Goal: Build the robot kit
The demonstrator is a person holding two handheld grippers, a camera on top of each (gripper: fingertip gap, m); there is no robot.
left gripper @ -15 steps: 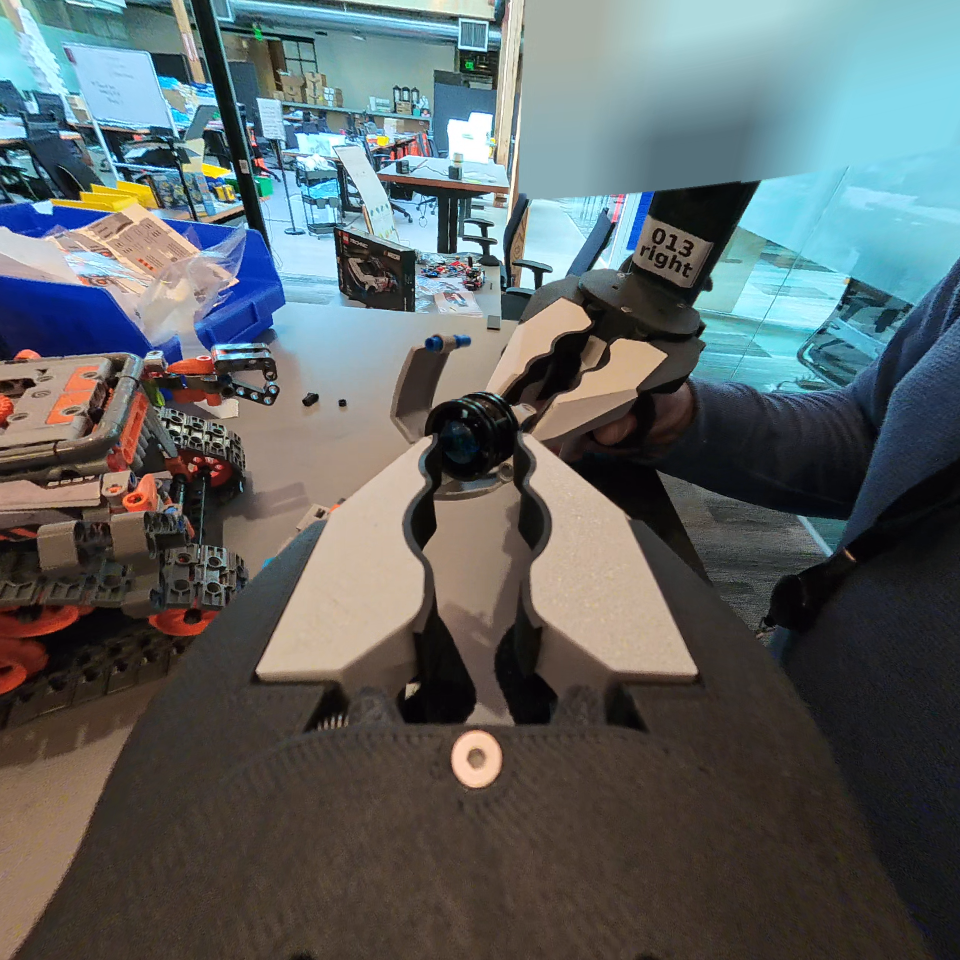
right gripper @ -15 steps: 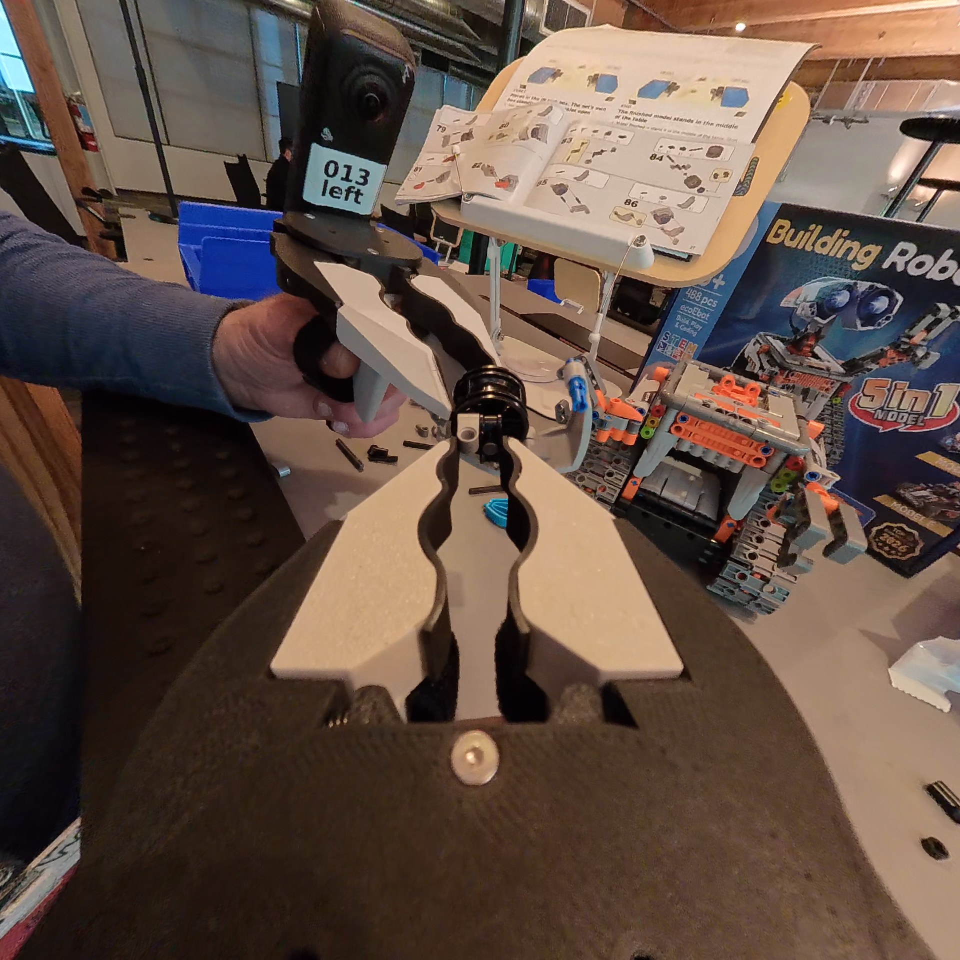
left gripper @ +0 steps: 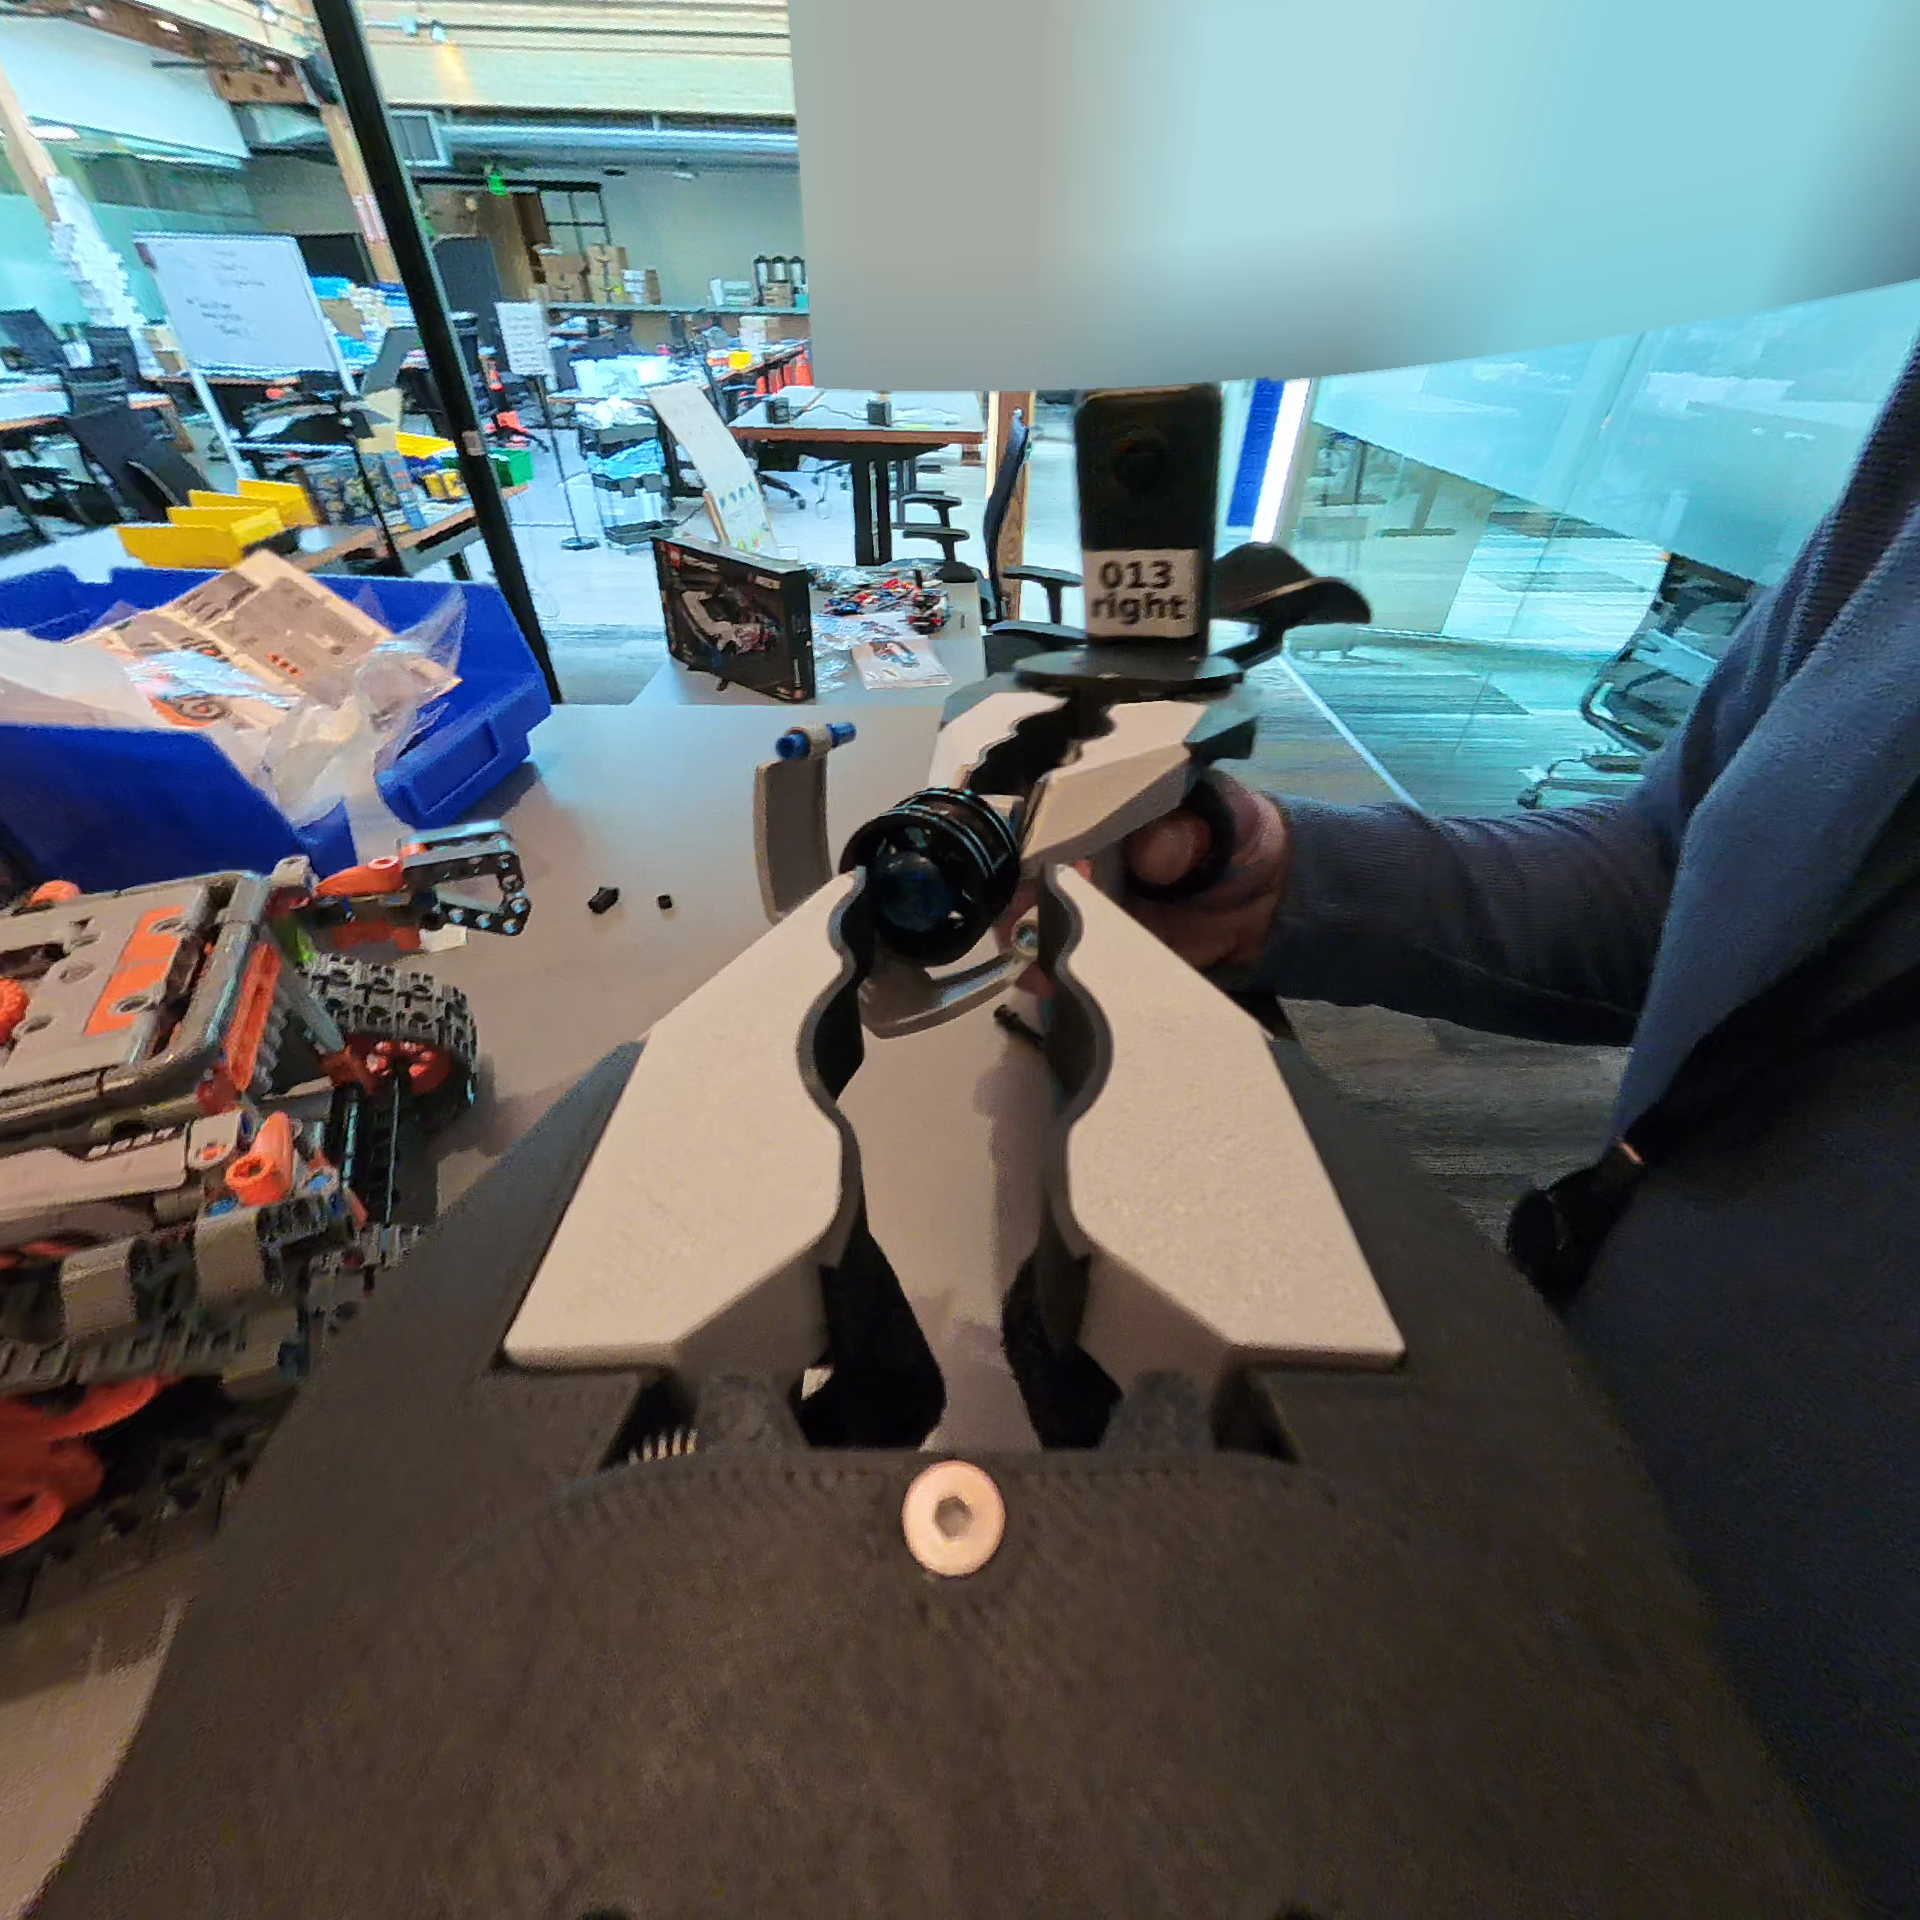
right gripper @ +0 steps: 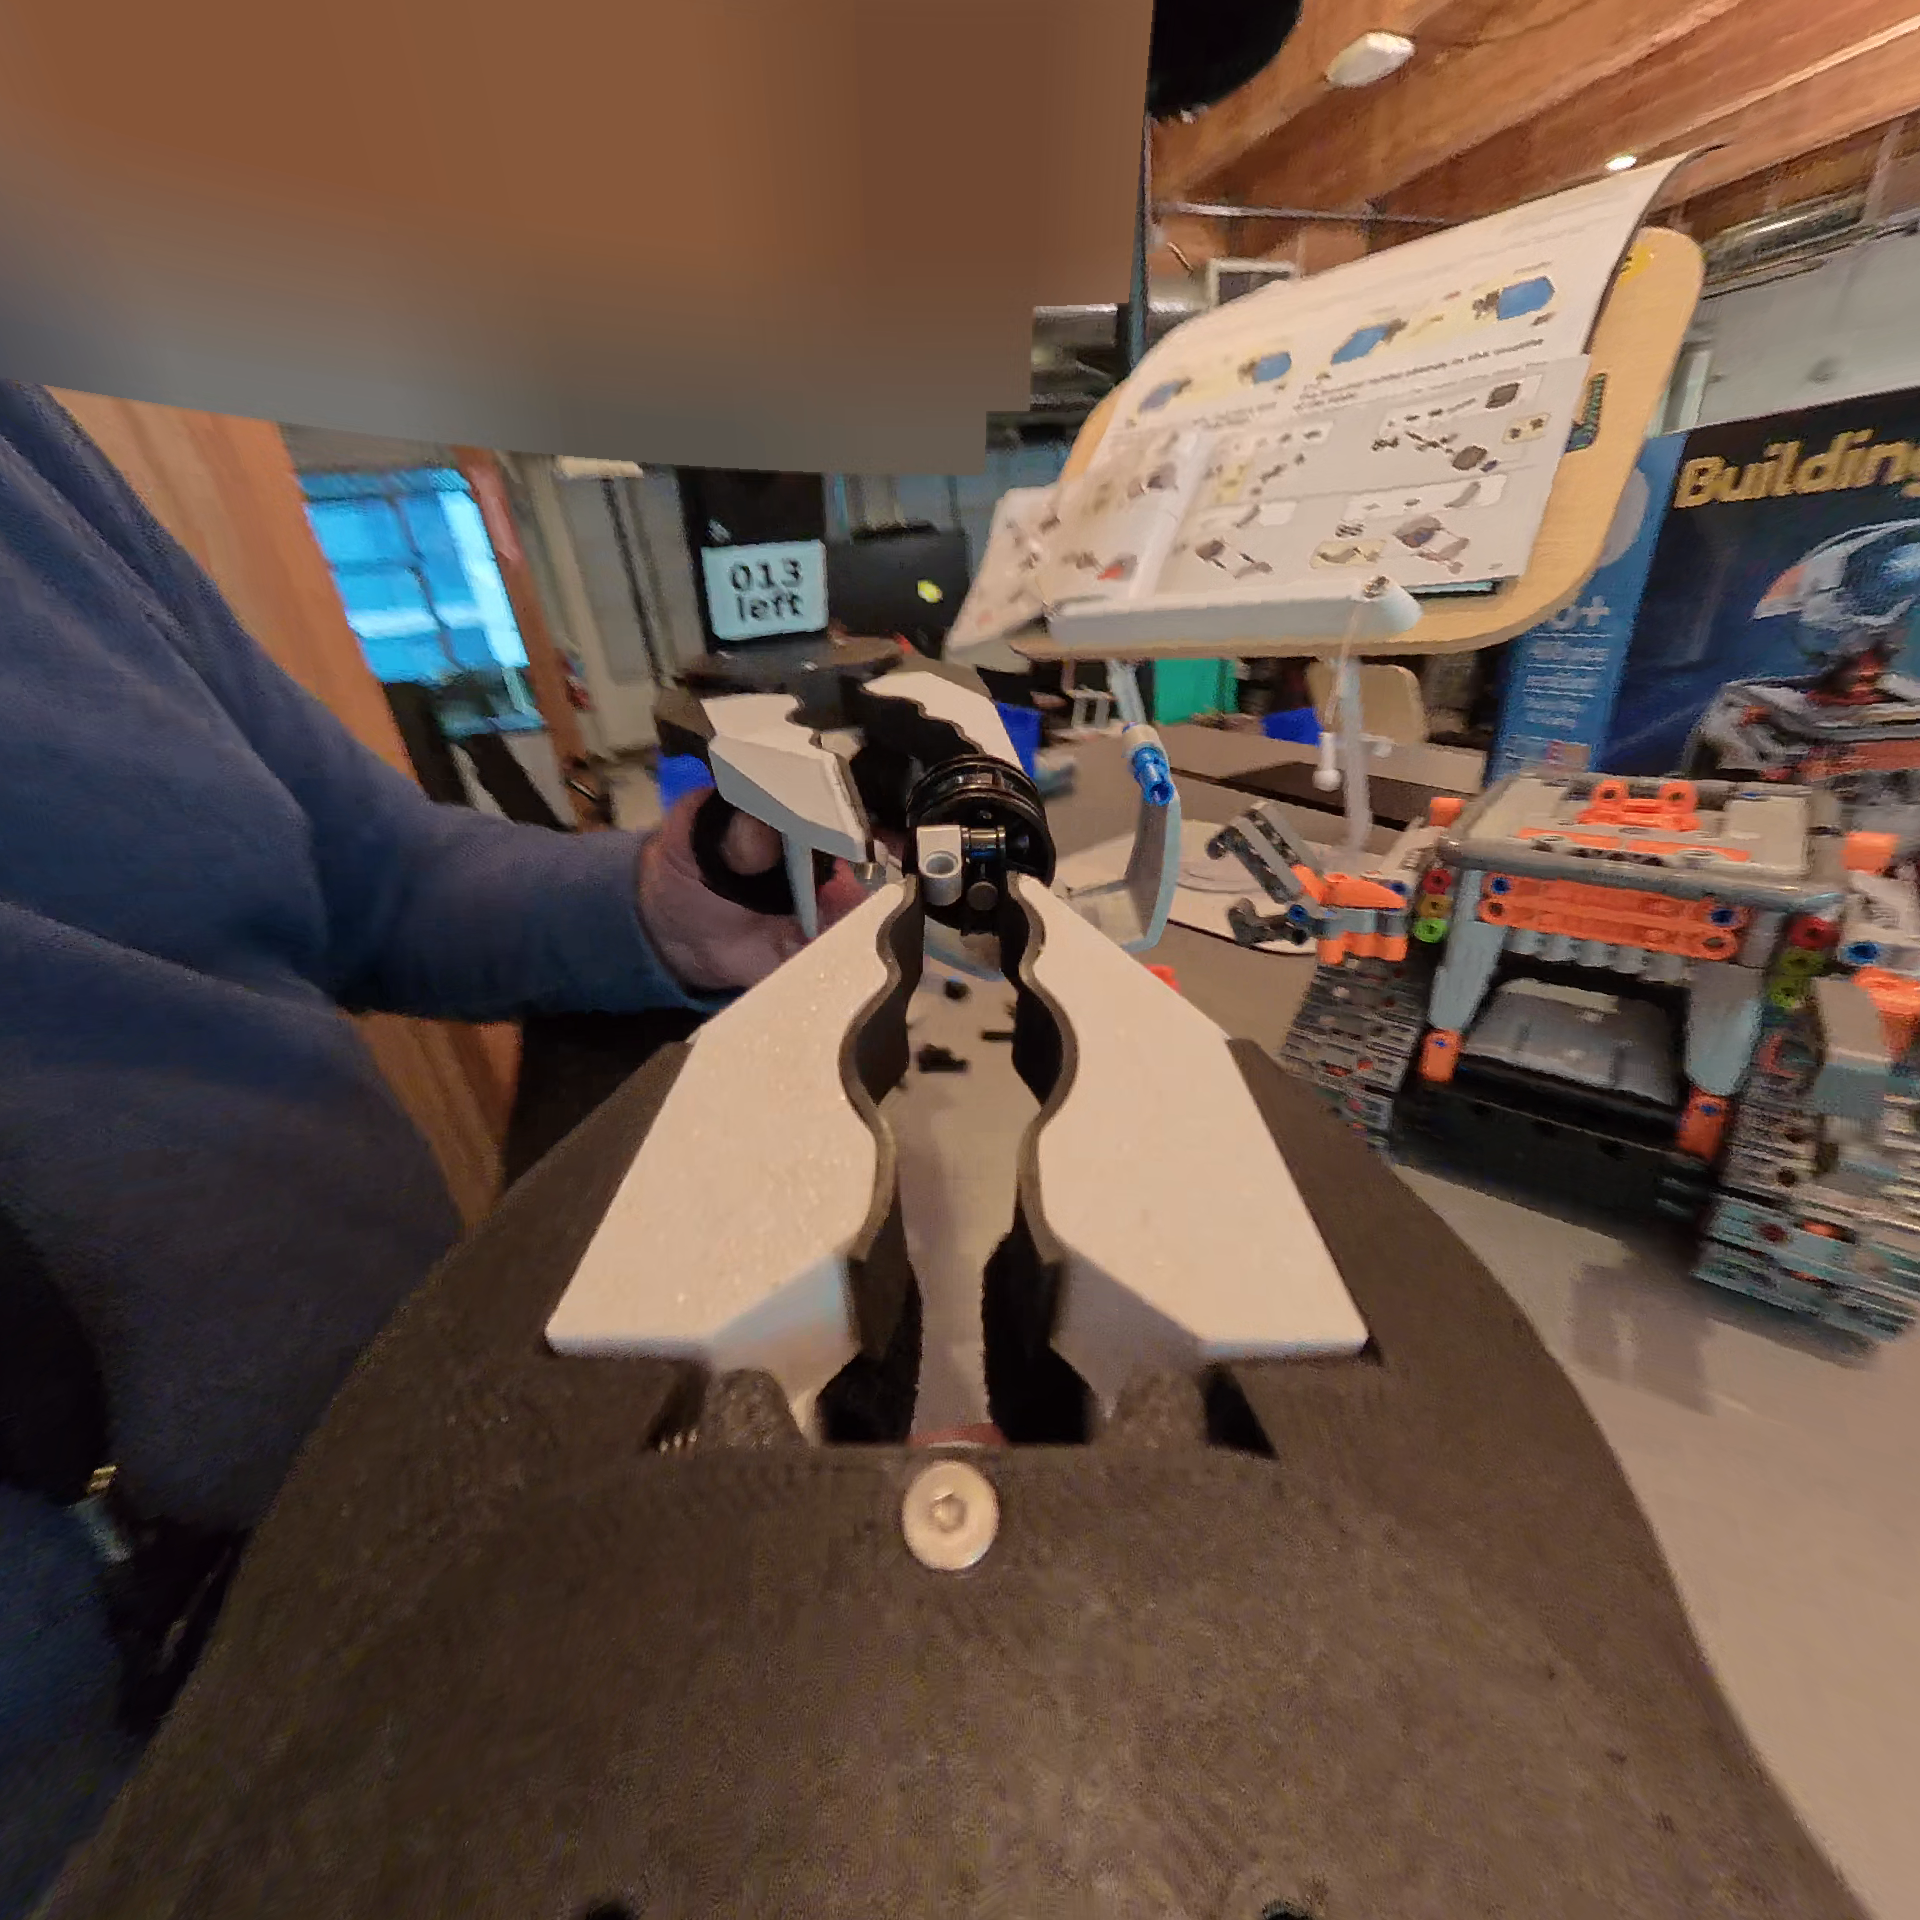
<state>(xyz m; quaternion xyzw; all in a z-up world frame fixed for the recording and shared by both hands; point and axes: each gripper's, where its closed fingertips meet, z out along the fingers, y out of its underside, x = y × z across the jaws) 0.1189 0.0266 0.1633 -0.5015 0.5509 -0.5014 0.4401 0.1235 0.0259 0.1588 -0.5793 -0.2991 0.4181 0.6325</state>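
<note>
Two grippers hold one little wheel piece up over the table.

The left gripper point(left gripper: 951, 914) has its fingers close together, pinching the black wheel point(left gripper: 930, 878). The right gripper point(right gripper: 961, 904) has its fingers close together too, pinching the small grey connector point(right gripper: 940, 862) on the end of the wheel. Since half a second ago both grippers have tipped, so the right one now stands up straight, and the grey curved piece point(left gripper: 790, 821) with the blue pin point(left gripper: 805, 743) has swung lower. Both grips look the same as before. Under them is a grey table point(left gripper: 644, 790) with tiny black bits point(left gripper: 603, 899), a toy tracked truck point(left gripper: 187, 1060), a blue bin point(left gripper: 457, 727), an open booklet point(right gripper: 1351, 457) on a stand and a toy box point(right gripper: 1787, 623). Behind is a big workshop room with desks and chairs.
</note>
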